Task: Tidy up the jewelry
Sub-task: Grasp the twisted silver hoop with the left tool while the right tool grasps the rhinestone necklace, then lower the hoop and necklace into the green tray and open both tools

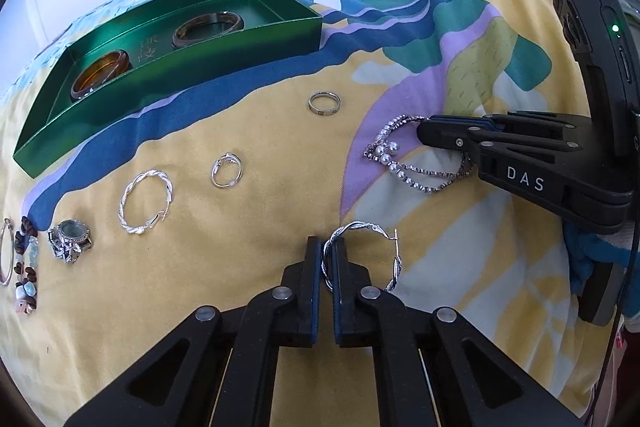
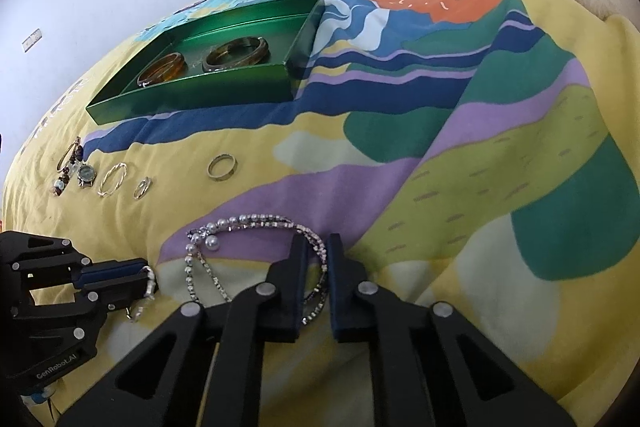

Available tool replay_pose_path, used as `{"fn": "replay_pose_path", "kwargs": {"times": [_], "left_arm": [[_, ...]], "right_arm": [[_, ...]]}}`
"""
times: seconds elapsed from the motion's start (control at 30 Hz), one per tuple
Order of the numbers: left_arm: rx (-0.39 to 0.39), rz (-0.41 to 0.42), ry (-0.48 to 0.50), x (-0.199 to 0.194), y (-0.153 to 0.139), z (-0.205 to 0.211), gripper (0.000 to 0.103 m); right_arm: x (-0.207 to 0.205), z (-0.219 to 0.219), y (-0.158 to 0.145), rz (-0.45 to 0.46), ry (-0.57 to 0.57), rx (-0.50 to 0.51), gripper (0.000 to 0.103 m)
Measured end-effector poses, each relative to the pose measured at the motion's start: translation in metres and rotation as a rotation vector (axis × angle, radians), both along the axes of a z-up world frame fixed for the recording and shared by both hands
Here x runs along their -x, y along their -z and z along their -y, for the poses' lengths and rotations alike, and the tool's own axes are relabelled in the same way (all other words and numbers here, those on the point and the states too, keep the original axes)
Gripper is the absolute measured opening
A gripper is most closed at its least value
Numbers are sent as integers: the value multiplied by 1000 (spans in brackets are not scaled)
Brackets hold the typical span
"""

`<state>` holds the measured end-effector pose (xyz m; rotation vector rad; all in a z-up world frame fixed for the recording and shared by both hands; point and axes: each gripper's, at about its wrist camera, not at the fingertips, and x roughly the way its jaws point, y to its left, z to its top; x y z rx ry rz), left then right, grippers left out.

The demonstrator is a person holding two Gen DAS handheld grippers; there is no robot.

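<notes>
On the bedspread (image 1: 260, 267), left gripper (image 1: 327, 247) pinches the twisted hoop (image 1: 362, 253) (upright); right gripper (image 2: 316, 247) pinches the pearl chain (image 2: 248, 223) between its jaws

We see a matt woven cloth bedspread (image 1: 248, 259) bearing a glossy green box (image 1: 168, 83) with a metallic sheen, which holds two polished, translucent amber-brown bangles (image 1: 100, 75). The twisted hoop earring (image 1: 360, 255), its twin (image 1: 145, 202) and the plain rings (image 1: 324, 103) look like bright, shiny metal, while the necklace (image 2: 248, 227) shows glossy pearly beads on sparkling chain. Both grippers (image 1: 327, 267) (image 2: 317, 259) appear as matt black plastic with dull metal rivets.
</notes>
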<state>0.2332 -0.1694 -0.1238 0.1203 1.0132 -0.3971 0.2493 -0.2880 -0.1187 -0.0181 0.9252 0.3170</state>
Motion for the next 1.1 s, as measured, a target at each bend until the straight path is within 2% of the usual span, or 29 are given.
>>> {"fn": "replay_pose_path", "kwargs": {"times": [0.13, 0.3, 0.7, 1.1], "left_arm": [[6, 15, -27, 2, -5, 0, 5], [16, 52, -42, 12, -19, -3, 5], [45, 149, -44, 47, -68, -12, 5], [80, 246, -95, 73, -116, -49, 5]], "right_arm": [[7, -2, -5, 30, 25, 29, 2], [21, 8, -21, 78, 75, -3, 2], [66, 5, -90, 215, 106, 9, 2], [113, -16, -147, 313, 103, 33, 2]]}}
